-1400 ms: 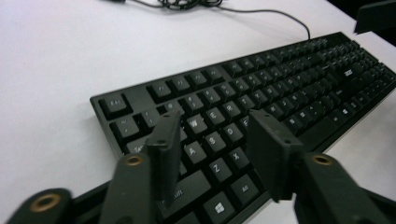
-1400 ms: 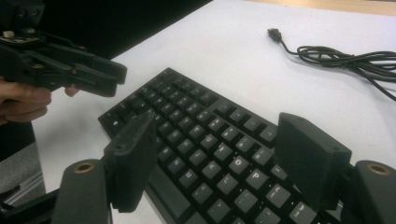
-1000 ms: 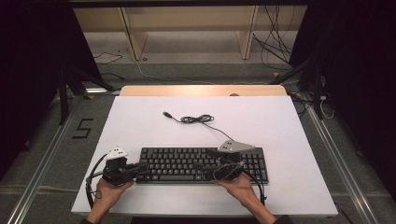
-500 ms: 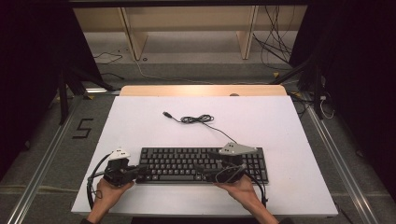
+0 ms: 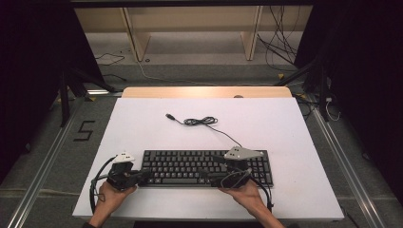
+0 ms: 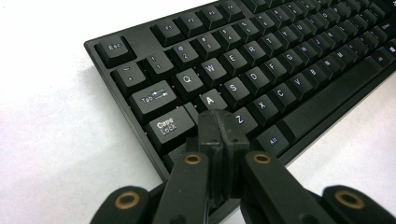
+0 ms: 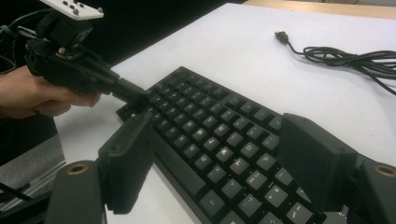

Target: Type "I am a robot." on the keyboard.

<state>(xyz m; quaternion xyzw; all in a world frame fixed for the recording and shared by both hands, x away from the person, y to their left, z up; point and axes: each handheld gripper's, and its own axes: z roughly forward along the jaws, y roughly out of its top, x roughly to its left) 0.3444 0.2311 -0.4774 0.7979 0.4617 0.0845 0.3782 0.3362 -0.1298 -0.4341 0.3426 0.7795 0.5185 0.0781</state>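
Left hand-held gripper [image 6: 218, 122] pressed together, tip over keyboard [image 6: 261, 70] left end; right hand-held gripper [image 7: 219, 154] spread; press one key squarely, avoiding neighbours.

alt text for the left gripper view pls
The left gripper, shut with its fingers pressed together, tips over the keyboard near the A and Z keys. The black keyboard lies on a white table.

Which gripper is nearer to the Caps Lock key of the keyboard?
Left. The left gripper, jaws shut together, has its tips just beside the Caps Lock key at the keyboard left end. The right gripper is over the right half.
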